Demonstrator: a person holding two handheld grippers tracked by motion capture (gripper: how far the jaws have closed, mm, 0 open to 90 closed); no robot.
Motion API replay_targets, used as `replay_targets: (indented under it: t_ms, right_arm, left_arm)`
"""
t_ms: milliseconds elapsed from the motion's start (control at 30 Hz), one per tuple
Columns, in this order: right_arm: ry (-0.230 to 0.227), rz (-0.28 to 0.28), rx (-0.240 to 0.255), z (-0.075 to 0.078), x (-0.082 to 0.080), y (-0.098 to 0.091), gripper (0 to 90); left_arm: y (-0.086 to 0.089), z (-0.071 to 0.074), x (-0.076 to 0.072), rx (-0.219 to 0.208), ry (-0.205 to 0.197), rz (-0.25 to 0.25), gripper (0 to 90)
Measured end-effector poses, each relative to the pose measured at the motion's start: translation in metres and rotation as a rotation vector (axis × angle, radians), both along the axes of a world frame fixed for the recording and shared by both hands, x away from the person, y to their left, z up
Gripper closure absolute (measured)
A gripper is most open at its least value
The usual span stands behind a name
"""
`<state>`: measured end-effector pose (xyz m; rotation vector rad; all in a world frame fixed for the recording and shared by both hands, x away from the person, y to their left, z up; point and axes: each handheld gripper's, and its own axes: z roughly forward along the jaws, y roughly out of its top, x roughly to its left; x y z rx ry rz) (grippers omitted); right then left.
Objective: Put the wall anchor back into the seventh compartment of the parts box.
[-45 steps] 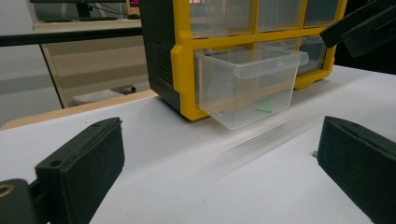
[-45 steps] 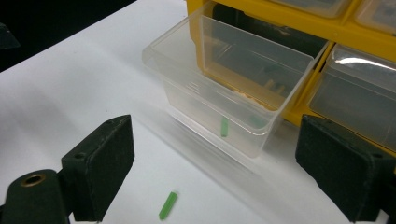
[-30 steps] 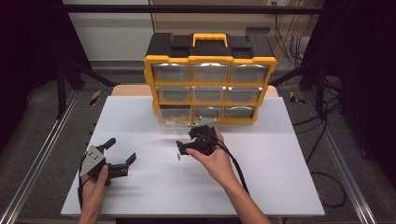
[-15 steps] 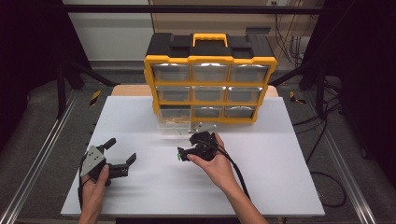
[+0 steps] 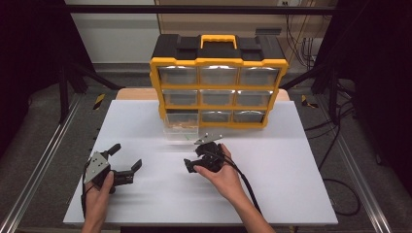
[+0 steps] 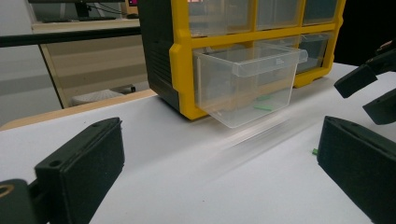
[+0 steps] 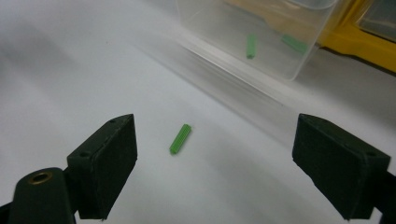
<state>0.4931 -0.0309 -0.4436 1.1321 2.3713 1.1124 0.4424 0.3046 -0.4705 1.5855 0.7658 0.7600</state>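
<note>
- A smooth white worktop carries a yellow and black plastic organiser with nine clear drawers.
- The bottom-left clear drawer is pulled out; two small green pieces lie inside it.
- A small green ribbed plug, a short cylinder, lies on the worktop just in front of that drawer.
- The right tongs, matte black blocks with flat inner faces, are spread wide with nothing between them but the plug lying untouched on the worktop.
- The left tongs rest near the worktop's front left, well apart from the plug, also spread wide and empty.
</note>
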Motion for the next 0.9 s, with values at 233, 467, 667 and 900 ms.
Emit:
replay_targets:
  t_ms: [233, 467, 667, 900]
  right_arm:
    - [0.013, 0.018, 0.001, -0.004, -0.0008, 0.0034, 20.4]
    - [0.018, 0.034, 0.013, -0.0064, -0.0023, 0.006, 28.7]
    - [0.024, 0.045, 0.023, -0.0081, -0.0031, 0.007, 35.8]
    - [0.032, 0.038, 0.022, -0.0104, -0.0025, 0.0083, 46.1]
  left_arm:
    - [0.0001, 0.0, -0.0001, 0.001, -0.001, 0.001, 0.9]
    - [0.0, 0.0, -0.0001, 0.001, -0.001, 0.0, 0.9]
    - [-0.0001, -0.0001, 0.0, 0.002, -0.001, 0.001, 0.8]
    - [0.0001, -0.0001, 0.0001, 0.002, -0.001, 0.001, 0.9]
